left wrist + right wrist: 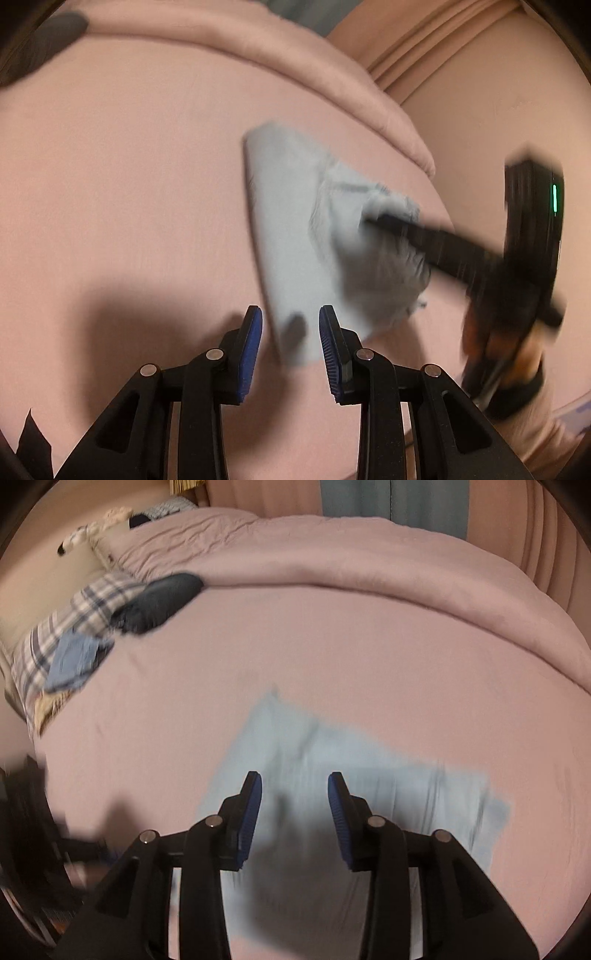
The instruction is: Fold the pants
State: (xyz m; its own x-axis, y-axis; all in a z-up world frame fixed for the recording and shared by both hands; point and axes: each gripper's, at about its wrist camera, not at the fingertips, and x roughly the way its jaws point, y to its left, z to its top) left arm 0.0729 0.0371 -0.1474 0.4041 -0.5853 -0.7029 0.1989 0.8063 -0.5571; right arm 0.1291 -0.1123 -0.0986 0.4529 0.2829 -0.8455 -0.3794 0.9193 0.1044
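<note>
Light blue pants (288,229) lie folded on the pink bed sheet (129,184). My left gripper (290,328) is open just above their near end, with nothing between its blue pads. My right gripper shows blurred in the left wrist view (373,218), its tips over the bunched waistband side. In the right wrist view the right gripper (294,797) is open over the pants (332,760), holding nothing; its shadow falls on the cloth.
A rolled pink duvet (369,576) runs across the far side of the bed. A dark garment (159,602), a blue garment (74,657) and a plaid pillow (74,620) lie at the far left. Curtains (369,498) hang behind.
</note>
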